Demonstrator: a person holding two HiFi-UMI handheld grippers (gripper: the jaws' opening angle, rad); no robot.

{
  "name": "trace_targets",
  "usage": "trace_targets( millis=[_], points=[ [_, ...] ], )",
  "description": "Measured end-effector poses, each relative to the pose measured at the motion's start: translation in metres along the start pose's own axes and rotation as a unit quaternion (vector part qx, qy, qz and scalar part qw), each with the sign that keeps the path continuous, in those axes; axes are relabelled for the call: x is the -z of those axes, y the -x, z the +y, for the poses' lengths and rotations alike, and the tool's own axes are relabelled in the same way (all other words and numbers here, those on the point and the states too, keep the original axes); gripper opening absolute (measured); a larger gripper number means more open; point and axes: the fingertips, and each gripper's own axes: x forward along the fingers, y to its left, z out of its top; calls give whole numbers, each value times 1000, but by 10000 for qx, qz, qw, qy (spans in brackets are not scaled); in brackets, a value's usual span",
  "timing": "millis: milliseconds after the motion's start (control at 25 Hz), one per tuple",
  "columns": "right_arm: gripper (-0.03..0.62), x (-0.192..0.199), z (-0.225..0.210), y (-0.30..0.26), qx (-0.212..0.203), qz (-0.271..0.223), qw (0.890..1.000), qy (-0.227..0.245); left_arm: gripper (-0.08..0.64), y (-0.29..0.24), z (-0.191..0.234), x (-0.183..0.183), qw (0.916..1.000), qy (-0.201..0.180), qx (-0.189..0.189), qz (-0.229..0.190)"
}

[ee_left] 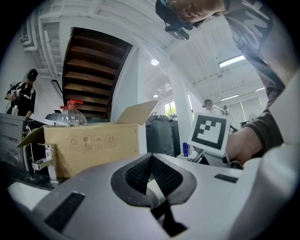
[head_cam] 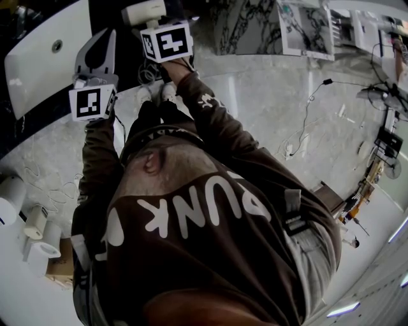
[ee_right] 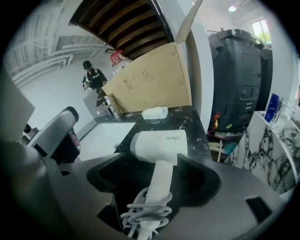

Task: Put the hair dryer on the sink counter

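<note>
The white hair dryer (ee_right: 159, 145) lies with its head on the black marbled sink counter (ee_right: 192, 124), its cord wound round the handle. My right gripper (ee_right: 157, 177) is open; its jaws stand wide on either side of the handle and the pads do not press on it. In the head view the hair dryer (head_cam: 145, 11) shows just beyond the right gripper (head_cam: 153, 27), beside the white basin (head_cam: 38, 63). My left gripper (head_cam: 101, 41) hovers over the counter's edge to the left. It is shut (ee_left: 151, 161) with nothing held.
An open cardboard box (ee_right: 150, 84) stands at the back of the counter, with a white soap dish (ee_right: 154, 112) in front of it. A dark bin (ee_right: 239, 89) sits right of the counter. A faucet (ee_left: 42, 161) and a bottle (ee_left: 70, 115) are near the box. Paper rolls (head_cam: 9, 197) sit on the floor.
</note>
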Motion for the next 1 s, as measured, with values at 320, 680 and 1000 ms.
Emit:
trace_targets(
  millis=[320,680,1000],
  points=[
    [286,-43,47,79,-375,-1664,9759,1358,-6,12,0,-43,10000,8,-58,-71],
    [99,-65,81,154,-451,-3101,9191,2389,-6,30,-5,-71,10000,52,19,-39],
    [11,-71,87,162,-384,-3363,9120,2317,-6,31,-11,-71,9999,-82,53,-92]
  ],
)
